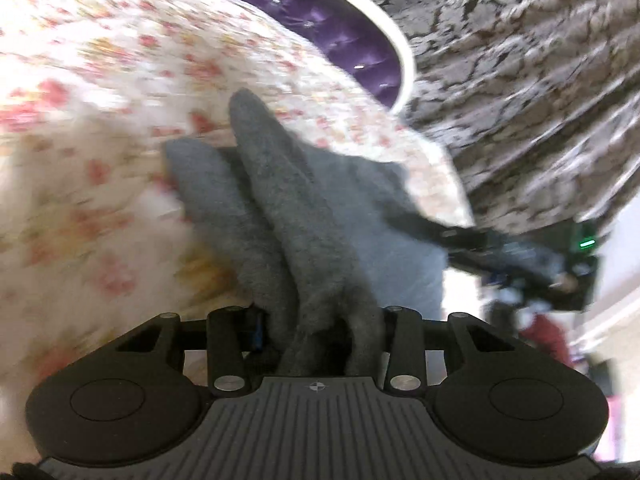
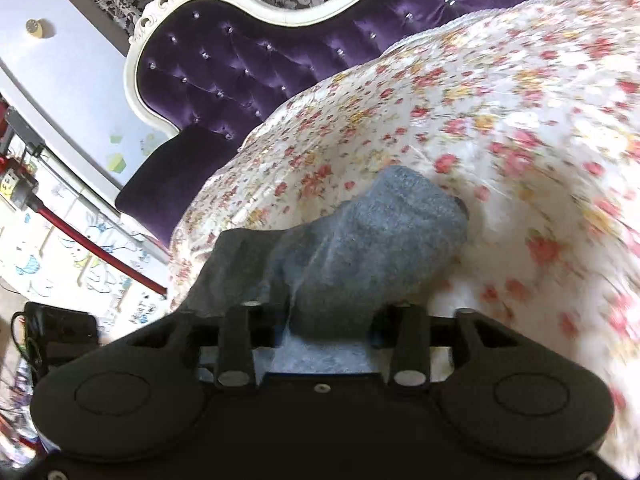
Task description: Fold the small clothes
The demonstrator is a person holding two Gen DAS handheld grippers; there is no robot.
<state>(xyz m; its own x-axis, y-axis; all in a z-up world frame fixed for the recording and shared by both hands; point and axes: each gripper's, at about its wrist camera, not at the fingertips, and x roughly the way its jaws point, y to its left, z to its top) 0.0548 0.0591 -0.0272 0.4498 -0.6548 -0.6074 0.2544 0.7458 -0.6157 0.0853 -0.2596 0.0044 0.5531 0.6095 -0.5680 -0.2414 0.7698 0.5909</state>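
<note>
A grey sock [image 1: 280,216] is held above the floral bedspread [image 1: 100,120] by both grippers.

The left gripper [image 1: 316,320] is clamped on bunched folds, the right gripper [image 2: 328,320] on the cuff. The other gripper is caught only in the left view; the purple headboard [image 2: 248,60] fills the right view.

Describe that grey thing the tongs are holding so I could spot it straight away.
Start at the purple buttoned headboard and come down onto the flowered bedspread. Lifted over it is a small grey cloth, fuzzy and limp, pinched by the right tongs and also by the left tongs. It is the only plain, dark piece against all those red and yellow flowers.
</note>
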